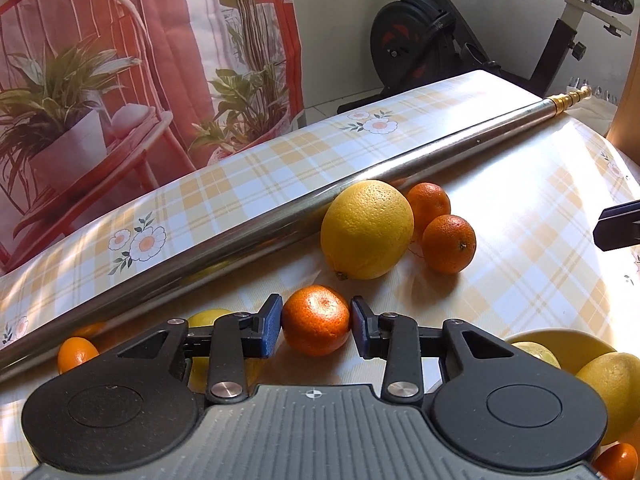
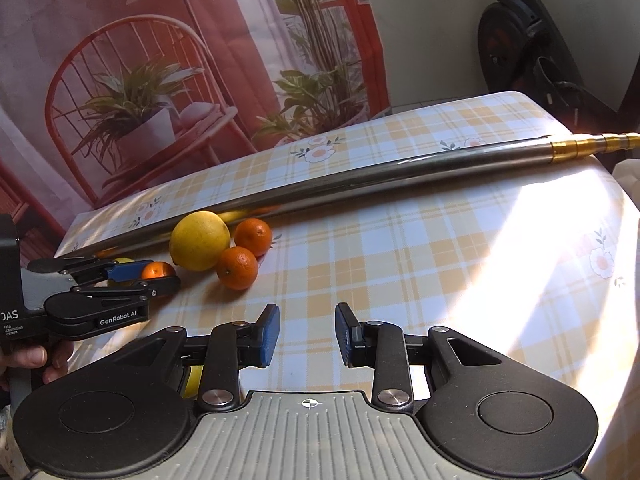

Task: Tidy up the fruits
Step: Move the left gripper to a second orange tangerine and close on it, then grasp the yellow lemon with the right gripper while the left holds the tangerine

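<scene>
The left hand-held gripper (image 1: 316, 326) is closed on a mandarin (image 1: 317, 320), its blue pads pressing the fruit's two sides just above the checked worktop (image 1: 520, 240). The right hand-held gripper (image 2: 307, 330) hangs open and empty over bare cloth. I judge the mandarin light, with loose, soft peel that dents under a hard squeeze; gripping across its widest part, as here, suits it. Beyond lie a large lemon (image 1: 367, 230) and two more mandarins (image 1: 449, 244), touching one another beside a steel pole (image 1: 280, 208). The lemon looks heavier, firmer and waxy, so likelier to slip. On the left gripper's side, seen from the right wrist, "GenRobot.AI" (image 2: 118, 321) is legible.
</scene>
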`<control>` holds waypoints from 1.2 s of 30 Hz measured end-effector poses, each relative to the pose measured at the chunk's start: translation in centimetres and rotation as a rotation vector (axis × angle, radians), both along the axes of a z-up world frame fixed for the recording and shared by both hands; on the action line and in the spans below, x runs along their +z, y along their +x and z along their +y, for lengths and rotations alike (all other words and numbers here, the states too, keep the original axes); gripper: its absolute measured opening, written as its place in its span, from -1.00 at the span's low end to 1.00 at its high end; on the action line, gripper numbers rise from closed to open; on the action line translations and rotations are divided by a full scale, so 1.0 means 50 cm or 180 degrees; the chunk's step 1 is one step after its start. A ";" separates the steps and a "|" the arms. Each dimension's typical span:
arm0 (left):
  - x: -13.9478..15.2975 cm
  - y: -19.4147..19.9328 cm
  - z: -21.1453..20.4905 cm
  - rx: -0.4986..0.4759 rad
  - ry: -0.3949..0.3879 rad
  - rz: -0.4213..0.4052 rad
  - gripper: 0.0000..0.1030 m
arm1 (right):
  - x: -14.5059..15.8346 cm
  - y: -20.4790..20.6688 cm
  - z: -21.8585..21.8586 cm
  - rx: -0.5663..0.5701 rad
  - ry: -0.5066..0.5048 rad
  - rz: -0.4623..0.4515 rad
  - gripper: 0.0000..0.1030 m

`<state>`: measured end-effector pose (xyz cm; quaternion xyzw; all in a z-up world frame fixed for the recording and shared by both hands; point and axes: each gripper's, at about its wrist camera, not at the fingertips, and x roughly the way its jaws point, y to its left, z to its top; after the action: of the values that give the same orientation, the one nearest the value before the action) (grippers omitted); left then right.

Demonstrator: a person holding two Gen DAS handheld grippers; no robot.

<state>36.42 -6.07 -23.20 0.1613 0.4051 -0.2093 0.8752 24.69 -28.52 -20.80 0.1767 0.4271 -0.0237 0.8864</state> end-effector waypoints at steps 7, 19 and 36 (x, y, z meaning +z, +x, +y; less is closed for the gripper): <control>0.042 -0.044 0.036 0.0073 -0.0270 -0.0028 -0.25 | 0.009 -0.007 0.018 0.0064 -0.0187 -0.0088 -0.44; 0.111 -0.140 0.138 0.0585 -0.0803 -0.0212 -0.25 | 0.056 0.046 0.106 0.0777 -0.0703 -0.0542 -0.43; 0.118 -0.165 0.231 0.1241 -0.1008 -0.0355 -0.25 | -0.013 0.211 0.234 0.1394 -0.0999 -0.0471 -0.08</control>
<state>28.15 5.46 -17.32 -0.0476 0.3419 -0.0882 0.9344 35.23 -16.85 -21.45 -0.0581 0.3804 0.1155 0.9157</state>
